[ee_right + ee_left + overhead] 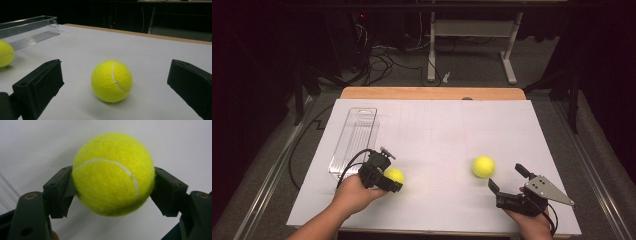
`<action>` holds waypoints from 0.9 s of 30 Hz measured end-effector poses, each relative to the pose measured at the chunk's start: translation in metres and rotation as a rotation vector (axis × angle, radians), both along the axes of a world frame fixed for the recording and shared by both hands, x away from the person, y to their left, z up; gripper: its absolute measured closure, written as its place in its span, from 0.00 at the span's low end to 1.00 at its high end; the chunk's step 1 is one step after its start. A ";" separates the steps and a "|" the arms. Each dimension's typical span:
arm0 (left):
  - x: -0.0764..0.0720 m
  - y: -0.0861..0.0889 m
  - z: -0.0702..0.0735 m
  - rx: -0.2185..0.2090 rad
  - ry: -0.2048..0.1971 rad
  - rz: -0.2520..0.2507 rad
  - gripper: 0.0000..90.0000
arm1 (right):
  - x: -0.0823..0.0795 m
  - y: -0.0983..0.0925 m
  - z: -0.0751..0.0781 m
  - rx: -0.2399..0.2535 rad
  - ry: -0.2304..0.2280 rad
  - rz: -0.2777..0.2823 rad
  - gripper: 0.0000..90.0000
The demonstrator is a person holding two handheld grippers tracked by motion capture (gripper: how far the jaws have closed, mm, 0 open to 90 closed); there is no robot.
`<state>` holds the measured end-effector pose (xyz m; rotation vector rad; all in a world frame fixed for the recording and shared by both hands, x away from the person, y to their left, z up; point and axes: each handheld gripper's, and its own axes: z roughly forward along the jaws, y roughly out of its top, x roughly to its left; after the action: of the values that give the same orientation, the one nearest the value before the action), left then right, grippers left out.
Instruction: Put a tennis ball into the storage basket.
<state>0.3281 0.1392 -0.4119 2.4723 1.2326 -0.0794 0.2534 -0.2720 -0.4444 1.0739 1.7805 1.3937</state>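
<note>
Left tool (393,181) clamped on a tennis ball (395,174) beside clear tray (354,140); right tool (507,181) spread wide behind second ball (483,166) on bench (437,135).

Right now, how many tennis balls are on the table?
2. One tennis ball is clamped in the left hand-held gripper near the clear tray; the other ball lies free before the open right hand-held gripper.

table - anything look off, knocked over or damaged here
Nothing stands out. One tennis ball sits squarely in the left gripper, the other tennis ball rests on the white table ahead of the open right gripper, and the clear tray lies flat and looks intact.
</note>
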 end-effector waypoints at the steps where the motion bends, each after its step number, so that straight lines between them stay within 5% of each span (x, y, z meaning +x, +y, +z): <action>1: -0.001 0.000 0.000 0.003 0.000 0.001 0.30 | 0.000 0.000 0.000 0.000 -0.001 -0.001 0.01; 7: -0.003 0.003 0.006 -0.012 0.009 0.001 0.30 | 0.000 0.000 0.000 -0.001 -0.001 -0.002 0.01; 20: -0.002 0.019 0.042 -0.007 0.017 -0.008 0.30 | 0.000 0.001 0.000 -0.002 0.000 -0.002 0.01; 21: -0.004 0.017 0.041 -0.039 -0.001 0.048 0.30 | 0.000 0.001 0.000 -0.002 0.000 -0.002 0.01; 24: -0.004 0.020 0.046 -0.061 -0.002 0.088 0.30 | 0.000 0.001 0.000 -0.003 0.000 -0.001 0.01; 27: -0.003 0.026 0.052 -0.051 0.017 0.073 0.30 | 0.000 0.001 -0.001 -0.005 0.001 0.000 0.01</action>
<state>0.3255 0.1652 -0.3603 2.3859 1.3098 -0.1111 0.2534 -0.2708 -0.4451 1.0720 1.7845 1.3881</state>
